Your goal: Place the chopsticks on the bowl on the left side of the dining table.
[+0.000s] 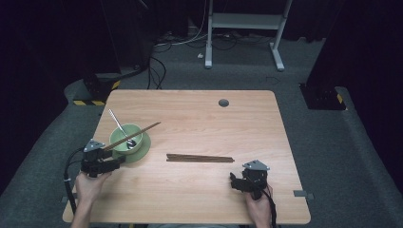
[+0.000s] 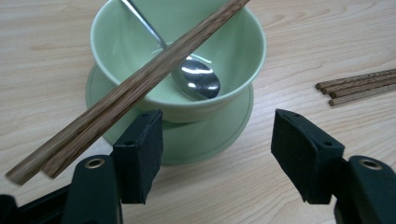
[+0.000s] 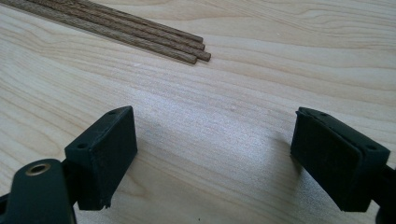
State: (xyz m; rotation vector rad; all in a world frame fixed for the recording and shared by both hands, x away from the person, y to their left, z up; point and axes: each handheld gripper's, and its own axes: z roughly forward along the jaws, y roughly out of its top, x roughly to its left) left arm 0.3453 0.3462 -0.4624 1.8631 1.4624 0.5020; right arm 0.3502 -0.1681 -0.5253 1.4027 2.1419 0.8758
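Observation:
A pale green bowl (image 1: pixel 124 137) (image 2: pixel 233 51) stands on a matching saucer (image 1: pixel 142 148) (image 2: pixel 205 140) at the table's left. A metal spoon (image 1: pixel 121 127) (image 2: pixel 198 77) lies in it, handle leaning out to the far left. A pair of wooden chopsticks (image 1: pixel 135 135) (image 2: pixel 140 79) rests slanted across the bowl's rim, its near end jutting past my left gripper (image 1: pixel 118 161) (image 2: pixel 217 133). That gripper is open just in front of the saucer, nothing between its jaws. A bundle of chopsticks (image 1: pixel 199 158) (image 3: pixel 140 32) (image 2: pixel 359 86) lies mid-table. My right gripper (image 1: pixel 237 180) (image 3: pixel 215 137) is open over bare wood, short of the bundle's right end.
The wooden table (image 1: pixel 199 118) has a round cable hole (image 1: pixel 223 102) near its far edge. Beyond it are a grey carpeted floor, cables and a white desk frame (image 1: pixel 247 28). Both forearms come in over the near edge.

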